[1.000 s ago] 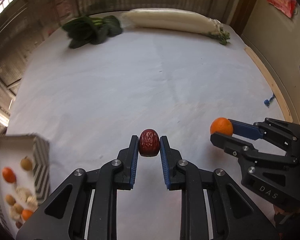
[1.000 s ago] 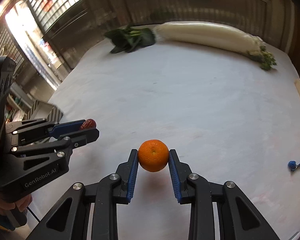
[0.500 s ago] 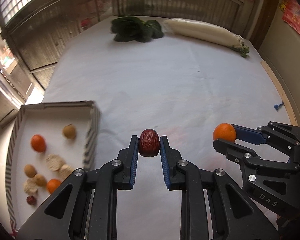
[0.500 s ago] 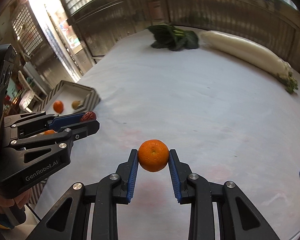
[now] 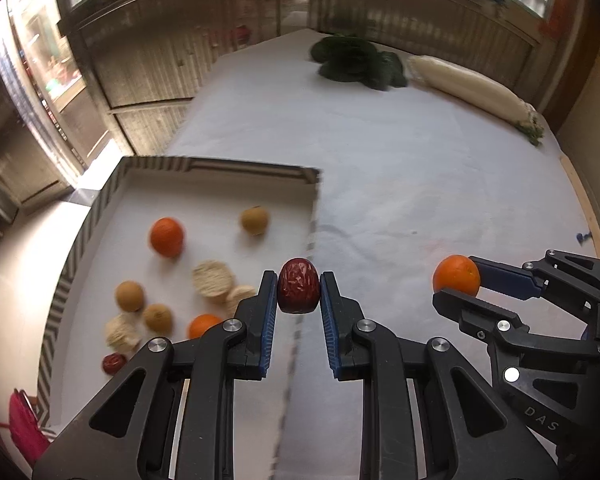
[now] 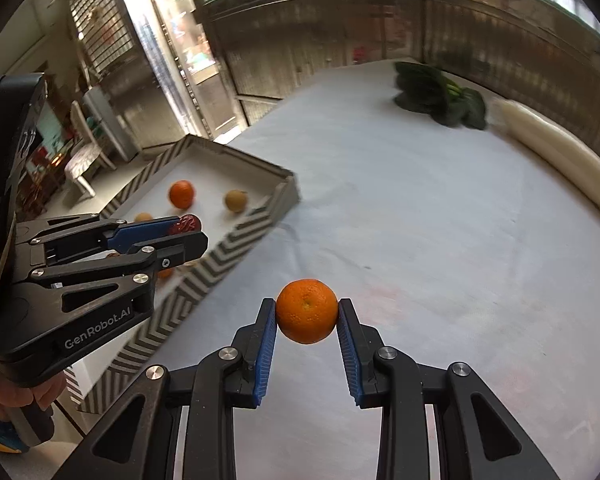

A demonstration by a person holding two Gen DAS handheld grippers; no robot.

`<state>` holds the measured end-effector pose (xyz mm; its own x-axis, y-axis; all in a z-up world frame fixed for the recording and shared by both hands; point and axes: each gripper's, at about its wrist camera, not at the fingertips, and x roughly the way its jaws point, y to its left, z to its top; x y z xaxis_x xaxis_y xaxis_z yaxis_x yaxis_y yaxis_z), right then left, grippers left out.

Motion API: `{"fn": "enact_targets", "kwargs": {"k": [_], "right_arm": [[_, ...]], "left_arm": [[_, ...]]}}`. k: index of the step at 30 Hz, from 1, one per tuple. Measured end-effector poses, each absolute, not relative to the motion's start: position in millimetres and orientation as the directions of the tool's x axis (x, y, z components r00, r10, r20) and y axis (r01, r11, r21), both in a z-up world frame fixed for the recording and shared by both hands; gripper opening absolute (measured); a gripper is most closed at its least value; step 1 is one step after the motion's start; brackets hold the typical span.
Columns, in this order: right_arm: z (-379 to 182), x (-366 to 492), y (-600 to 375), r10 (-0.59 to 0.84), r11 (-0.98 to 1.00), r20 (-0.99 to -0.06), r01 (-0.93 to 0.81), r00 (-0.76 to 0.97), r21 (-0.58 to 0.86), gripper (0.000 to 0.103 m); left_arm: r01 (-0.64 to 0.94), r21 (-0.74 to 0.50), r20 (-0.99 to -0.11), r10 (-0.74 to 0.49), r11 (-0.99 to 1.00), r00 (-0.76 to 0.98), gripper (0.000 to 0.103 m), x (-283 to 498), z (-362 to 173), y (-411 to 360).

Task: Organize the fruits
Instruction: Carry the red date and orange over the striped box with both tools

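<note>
— Any writing you can read?

— "GenRobot.AI" on my left claw (image 6: 180, 236), "DAS" on my right claw (image 5: 456, 280).

— What are they gripping?

— Left claw is clamped on a wrinkled, oval red date (image 5: 298, 291), above the tray's (image 5: 220, 165) near wall. Right claw pinches a round, dimpled orange (image 6: 306, 311) over the white-covered table (image 6: 420, 220).

— The tray?

— Chevron-striped cardboard walls; oranges, tan round fruits and pale ridged pieces lie inside.

A wrinkled red date (image 5: 298, 291) was clamped upright above the box (image 5: 220, 166) wall. A round orange (image 6: 307, 311) was clamped over the table.
</note>
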<state>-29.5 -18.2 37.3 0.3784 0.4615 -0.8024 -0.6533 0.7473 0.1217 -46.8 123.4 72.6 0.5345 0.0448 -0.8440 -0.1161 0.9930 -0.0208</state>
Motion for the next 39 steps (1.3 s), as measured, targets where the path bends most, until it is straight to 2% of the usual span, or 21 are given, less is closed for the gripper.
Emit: {"fn": "enact_targets", "kwargs": {"k": [21, 39], "right_arm": [[32.3, -49.0, 77.9, 0.503, 0.609, -0.816, -0.786, 0.284, 0.102, 0.030], [23.8, -35.5, 128.1, 0.513, 0.548, -0.825, -0.830, 0.236, 0.104, 0.030]], "left_arm": [[-0.275, -0.022, -0.858, 0.122, 0.961, 0.498, 0.021, -87.8, 59.3, 204.8], [-0.339, -0.032, -0.887, 0.130, 0.940, 0.443, 0.021, -103.3, 40.0, 234.0]]}}
